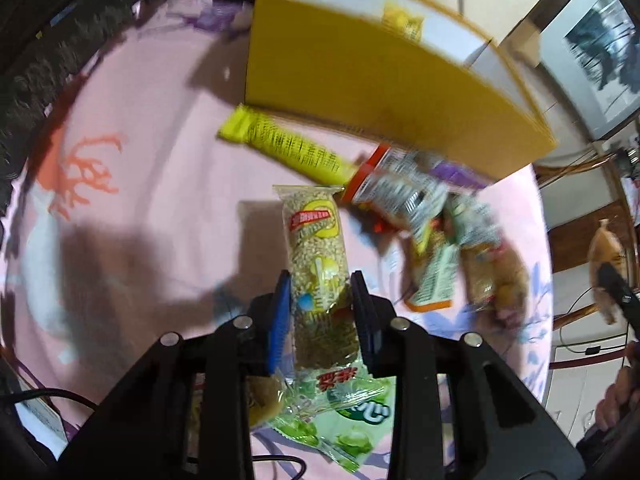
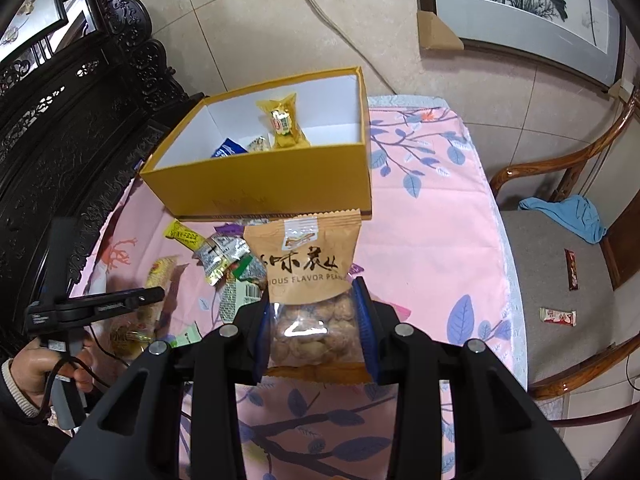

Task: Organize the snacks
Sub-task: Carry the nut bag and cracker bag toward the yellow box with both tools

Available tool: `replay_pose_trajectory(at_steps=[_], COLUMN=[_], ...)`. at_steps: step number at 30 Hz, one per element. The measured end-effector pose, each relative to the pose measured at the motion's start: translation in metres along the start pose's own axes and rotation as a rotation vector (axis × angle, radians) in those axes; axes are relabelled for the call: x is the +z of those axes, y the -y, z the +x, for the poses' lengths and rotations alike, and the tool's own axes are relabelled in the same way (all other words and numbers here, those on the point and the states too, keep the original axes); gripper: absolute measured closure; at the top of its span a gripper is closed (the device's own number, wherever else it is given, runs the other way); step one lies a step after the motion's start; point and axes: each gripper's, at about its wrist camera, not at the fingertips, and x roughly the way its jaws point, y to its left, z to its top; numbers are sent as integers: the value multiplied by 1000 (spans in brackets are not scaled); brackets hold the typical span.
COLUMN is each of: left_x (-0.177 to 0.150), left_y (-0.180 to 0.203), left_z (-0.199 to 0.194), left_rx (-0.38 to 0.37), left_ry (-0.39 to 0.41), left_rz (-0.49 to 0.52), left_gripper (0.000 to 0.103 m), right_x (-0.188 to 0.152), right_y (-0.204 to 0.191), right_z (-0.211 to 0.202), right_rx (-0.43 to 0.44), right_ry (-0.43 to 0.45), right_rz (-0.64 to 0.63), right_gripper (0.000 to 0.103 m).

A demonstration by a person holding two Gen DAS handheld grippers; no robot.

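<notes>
Protruding forward, puffed-rice bar [image 1: 316,264] pinched between left tongs [image 1: 320,280]

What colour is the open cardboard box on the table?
Yellow outside, white inside: open cardboard box, clearest in the right wrist view.

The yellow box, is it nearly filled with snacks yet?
Not yet. The yellow box holds a few packets. The left gripper clamps a grain bar, the right gripper a peanut bag. A loose pile remains on the tablecloth.
</notes>
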Motion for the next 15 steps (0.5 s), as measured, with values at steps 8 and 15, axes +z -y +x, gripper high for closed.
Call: replay_pose_trajectory(at_steps=[8,15], left_x=[24,67], left_y=[23,47], left_z=[-50,-86], left_rx=[-35,-74], left_ry=[180,314], left_rz=[44,91], left_gripper=[73,73], right_x=[22,63], right_y=[-13,-26], right_z=[-7,-11], right_rx=[30,48], right_ry=[55,149], right_rz=[-37,-82], right_gripper=[66,66])
